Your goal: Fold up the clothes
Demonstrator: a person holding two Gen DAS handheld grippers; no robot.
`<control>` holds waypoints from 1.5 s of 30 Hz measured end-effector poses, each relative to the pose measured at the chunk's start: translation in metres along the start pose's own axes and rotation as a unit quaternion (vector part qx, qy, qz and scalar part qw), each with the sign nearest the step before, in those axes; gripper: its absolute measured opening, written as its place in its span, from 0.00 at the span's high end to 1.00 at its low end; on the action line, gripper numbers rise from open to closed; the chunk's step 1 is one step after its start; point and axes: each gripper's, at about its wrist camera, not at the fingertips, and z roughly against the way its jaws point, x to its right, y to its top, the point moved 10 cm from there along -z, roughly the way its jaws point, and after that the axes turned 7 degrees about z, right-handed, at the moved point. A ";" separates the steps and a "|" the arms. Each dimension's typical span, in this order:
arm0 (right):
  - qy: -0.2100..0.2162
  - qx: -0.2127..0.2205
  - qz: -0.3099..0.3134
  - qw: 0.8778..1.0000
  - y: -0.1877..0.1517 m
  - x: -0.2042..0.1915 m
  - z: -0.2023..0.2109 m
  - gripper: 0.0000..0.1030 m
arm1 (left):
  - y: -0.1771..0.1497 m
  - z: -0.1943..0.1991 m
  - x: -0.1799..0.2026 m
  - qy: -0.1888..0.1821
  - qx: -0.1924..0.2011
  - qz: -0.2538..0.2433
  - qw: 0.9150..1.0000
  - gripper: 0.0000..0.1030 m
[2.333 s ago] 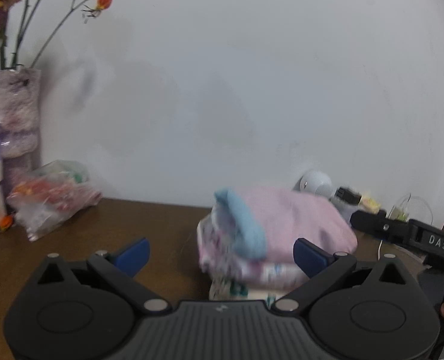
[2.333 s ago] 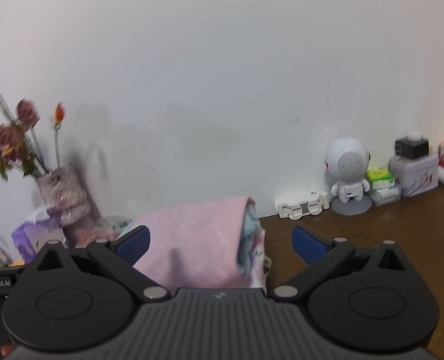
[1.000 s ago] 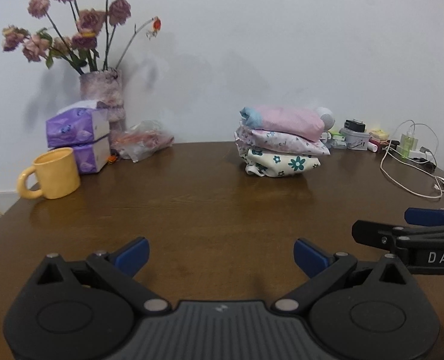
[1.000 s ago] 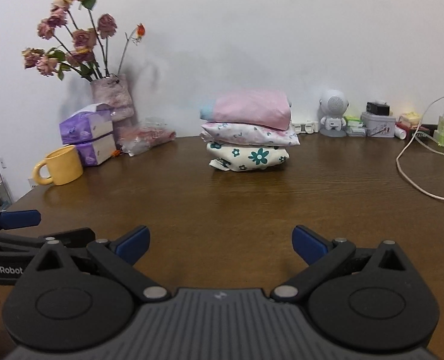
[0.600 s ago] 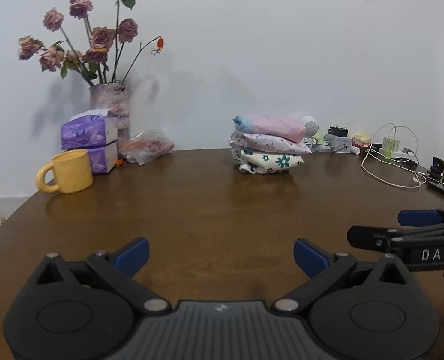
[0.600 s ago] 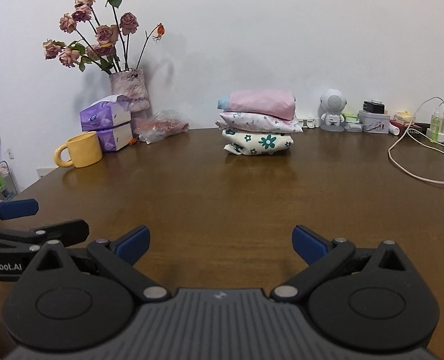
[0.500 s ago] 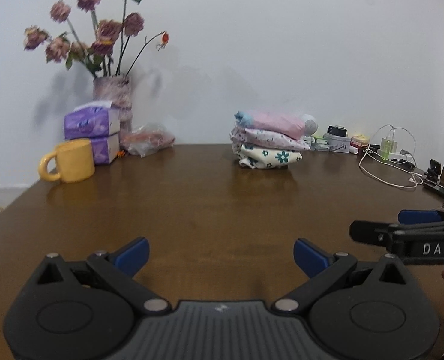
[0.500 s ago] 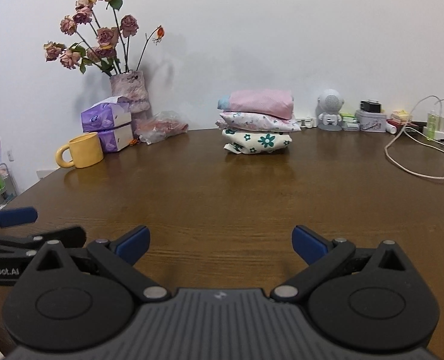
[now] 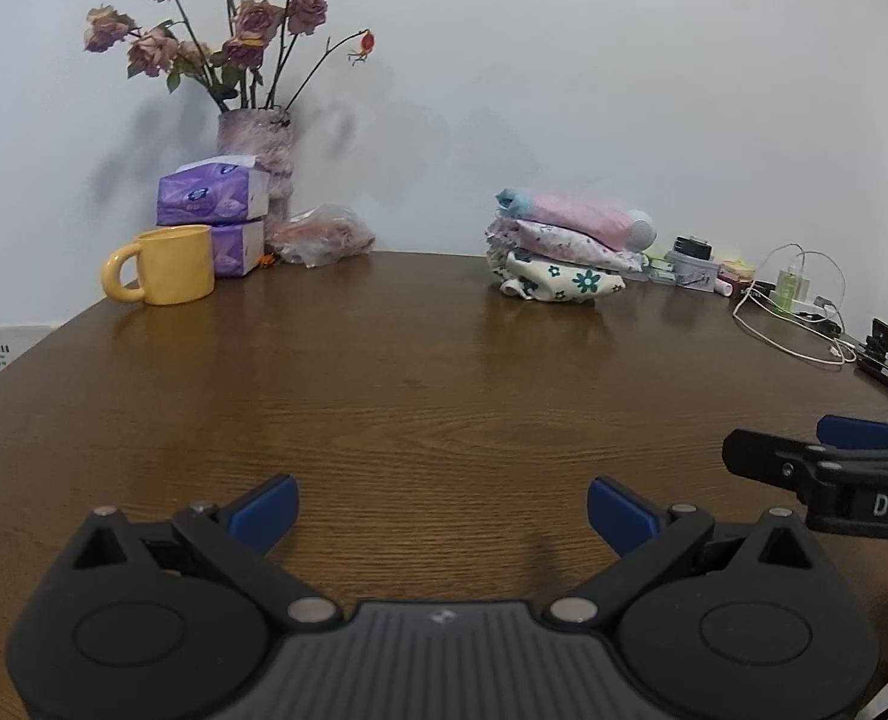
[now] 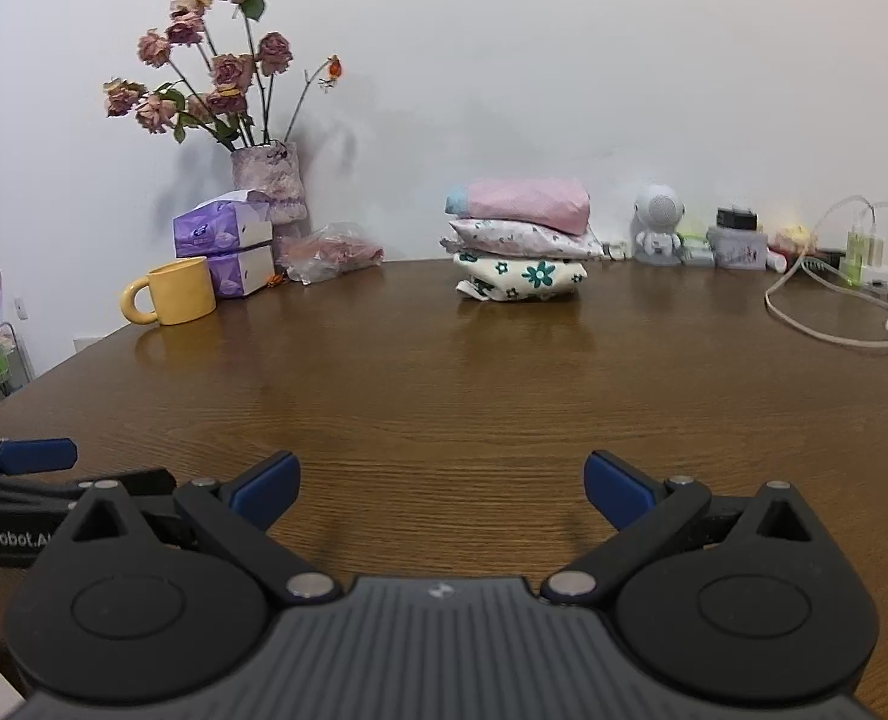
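Observation:
A stack of three folded clothes (image 9: 567, 252) sits at the far side of the brown table (image 9: 420, 396): a pink one with a blue cuff on top, a white floral one in the middle, a cream one with teal flowers at the bottom. It also shows in the right wrist view (image 10: 522, 246). My left gripper (image 9: 442, 510) is open and empty over the near part of the table. My right gripper (image 10: 441, 489) is open and empty beside it. Both are far from the stack.
A yellow mug (image 9: 165, 264), purple tissue boxes (image 9: 213, 201) and a vase of dried roses (image 9: 256, 147) stand at the back left. A plastic bag (image 9: 324, 234) lies by the vase. A small white robot figure (image 10: 658, 222), boxes and a charger cable (image 10: 834, 315) are at the back right.
Both grippers have drawn back from the stack toward the table's near side. The pink garment lies on top of the stack, let go. Both stay open.

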 end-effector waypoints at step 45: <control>0.010 -0.007 -0.009 1.000 -0.003 0.000 -0.018 0.00 | -0.003 -0.024 0.003 -0.017 -0.021 -0.002 1.000 0.00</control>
